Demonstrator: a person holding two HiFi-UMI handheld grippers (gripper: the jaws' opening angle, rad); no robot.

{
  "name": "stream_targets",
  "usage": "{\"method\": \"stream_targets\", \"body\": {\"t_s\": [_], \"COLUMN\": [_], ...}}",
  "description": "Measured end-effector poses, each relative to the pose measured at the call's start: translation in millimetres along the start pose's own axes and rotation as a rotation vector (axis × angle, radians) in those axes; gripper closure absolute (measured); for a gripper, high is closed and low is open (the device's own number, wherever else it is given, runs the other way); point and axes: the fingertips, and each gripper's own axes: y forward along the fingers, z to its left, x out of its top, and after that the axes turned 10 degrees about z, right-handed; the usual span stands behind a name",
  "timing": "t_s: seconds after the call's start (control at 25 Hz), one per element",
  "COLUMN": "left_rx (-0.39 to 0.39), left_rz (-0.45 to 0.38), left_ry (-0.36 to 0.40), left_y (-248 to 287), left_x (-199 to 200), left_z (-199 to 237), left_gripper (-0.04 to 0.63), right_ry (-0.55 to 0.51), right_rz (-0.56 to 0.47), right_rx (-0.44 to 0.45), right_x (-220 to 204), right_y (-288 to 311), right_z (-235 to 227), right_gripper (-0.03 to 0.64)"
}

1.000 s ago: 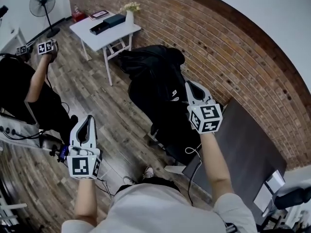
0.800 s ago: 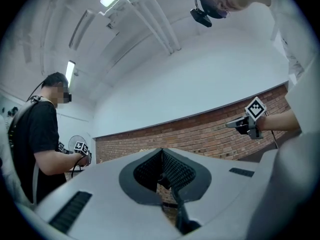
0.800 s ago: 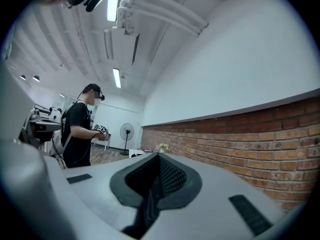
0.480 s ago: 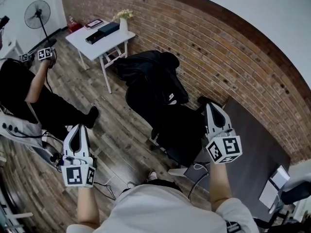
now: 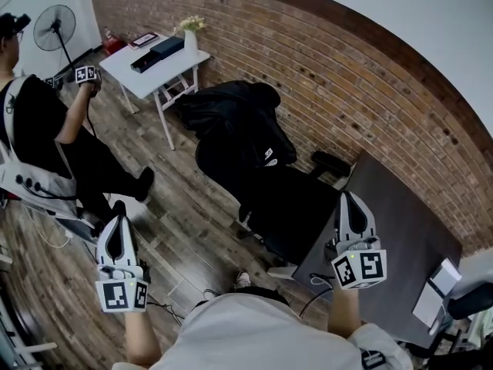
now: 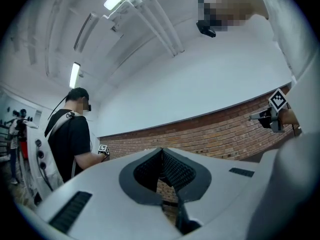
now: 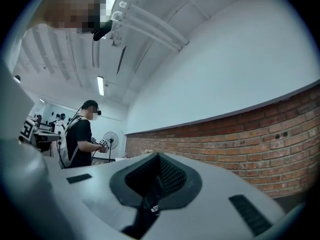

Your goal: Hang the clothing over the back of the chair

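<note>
Both left gripper [image 5: 117, 223] and right gripper [image 5: 351, 200]: fingers pressed together (empty); clothing [image 5: 231, 118] drapes chair [image 5: 333, 163].

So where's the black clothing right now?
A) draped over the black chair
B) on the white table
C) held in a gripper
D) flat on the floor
A: the black clothing lies draped over the top of the chair beside the brick wall.

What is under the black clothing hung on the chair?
The black clothing covers the backrest completely, so it cannot be seen. Of the chair, only the dark seat, one armrest and a bit of the base show.
</note>
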Motion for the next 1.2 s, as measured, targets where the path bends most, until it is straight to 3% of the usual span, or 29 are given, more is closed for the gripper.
{"method": "stream_targets", "body": {"t_s": [0.16,0.56,0.96,1.2], "left_rx": [-0.007,-0.013,-0.041,-0.024], "left_rz": [0.014,0.002,0.01,-0.005], "left_ry": [-0.047,-0.07,-0.091,-0.095], "left_y": [6,10,17,18], "left_x": [-13,-9,-20,-17], "left_z": [-3,-2,-7,-3], "left_gripper": [0.571,0.571,0.571,0.571], "right_ry": [0.048,0.076,0.02,0.05], "right_rz": [0.041,0.007,0.018,0.01], "right_rx": [0.019,0.062,0.073,0.09], "right_x": [-19,-5,-3,1], "right_y": [8,25,28,28], "right_z": [0,18,37,31], "right_gripper": [0.598,0.598,0.598,0.598]}}
